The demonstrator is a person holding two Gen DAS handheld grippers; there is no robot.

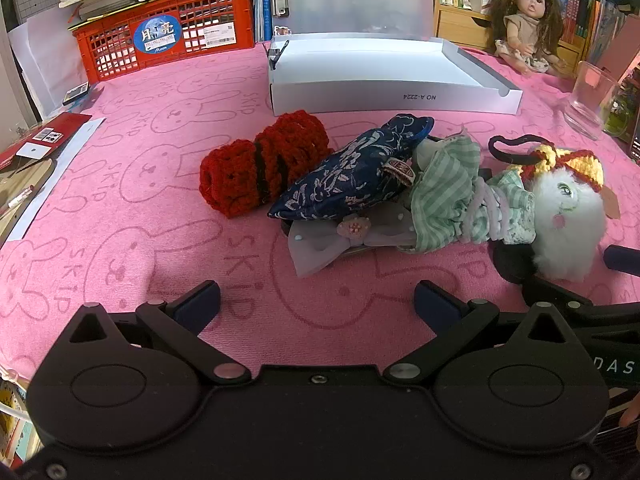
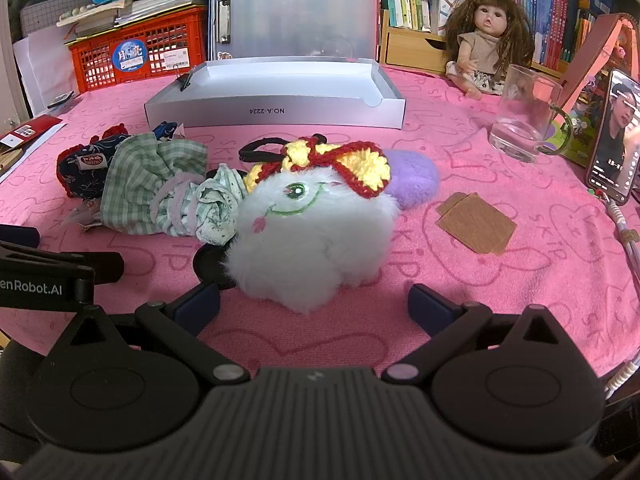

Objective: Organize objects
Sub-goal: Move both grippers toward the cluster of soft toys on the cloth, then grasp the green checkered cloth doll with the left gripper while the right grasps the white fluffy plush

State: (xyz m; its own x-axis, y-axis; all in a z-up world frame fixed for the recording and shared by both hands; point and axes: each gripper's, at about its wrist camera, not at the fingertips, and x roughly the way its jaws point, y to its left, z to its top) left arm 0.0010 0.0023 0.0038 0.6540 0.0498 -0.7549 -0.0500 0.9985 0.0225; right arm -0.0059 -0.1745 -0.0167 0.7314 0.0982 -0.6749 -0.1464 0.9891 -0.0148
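Observation:
A pile of small items lies on the pink cloth. In the left wrist view: a red crochet roll (image 1: 264, 162), a blue patterned pouch (image 1: 352, 168), a grey bow clip (image 1: 340, 238), a green striped scrunchie (image 1: 452, 192) and a white fluffy plush (image 1: 568, 216) with a yellow-red crochet bow. My left gripper (image 1: 318, 300) is open and empty, just short of the bow clip. In the right wrist view my right gripper (image 2: 314, 300) is open and empty, with the white plush (image 2: 312, 232) just ahead between its fingers. The open grey box (image 2: 276, 112) stands behind.
A glass mug (image 2: 524, 120), a phone (image 2: 614, 136) and brown patches (image 2: 476, 222) sit at the right. A doll (image 2: 486, 36) sits at the back right. A red crate (image 2: 140, 54) and a clipboard case (image 2: 296, 12) stand at the back. A purple pad (image 2: 412, 176) lies behind the plush.

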